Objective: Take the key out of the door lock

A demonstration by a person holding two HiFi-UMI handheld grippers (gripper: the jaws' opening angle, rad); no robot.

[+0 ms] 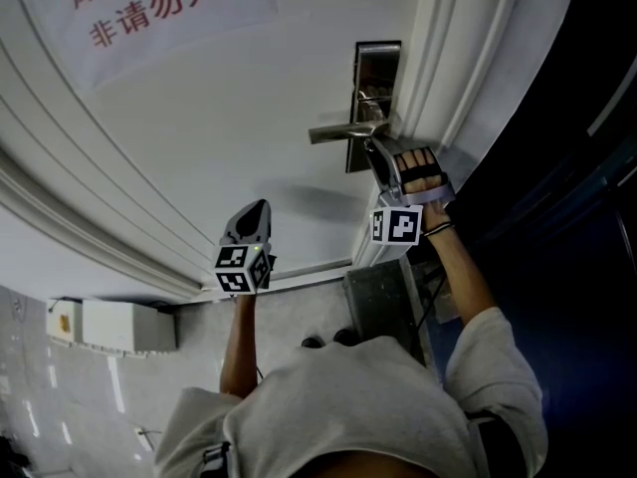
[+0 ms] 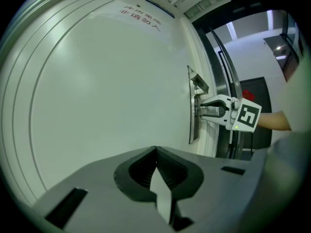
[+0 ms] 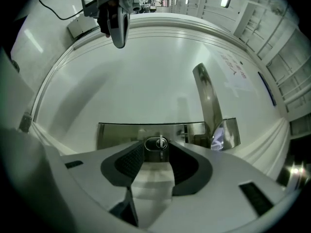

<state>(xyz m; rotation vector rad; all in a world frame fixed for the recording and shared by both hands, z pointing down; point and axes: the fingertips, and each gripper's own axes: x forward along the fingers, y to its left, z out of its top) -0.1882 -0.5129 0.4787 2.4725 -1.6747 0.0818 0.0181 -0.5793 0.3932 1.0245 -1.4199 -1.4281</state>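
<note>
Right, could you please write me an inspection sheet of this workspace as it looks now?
Surface: white door with a metal lock plate and a lever handle.
Job's things: key in the lock, not yet out.
Clutter: paper sign with red print on the door.
Grippers: right tongs open, tips either side of the key, not pressing it; left tongs shut, empty, away from the lock.
Cables: dark cable on the floor near a white box.
Surroundings: grey floor; dark opening beside the door frame.
</note>
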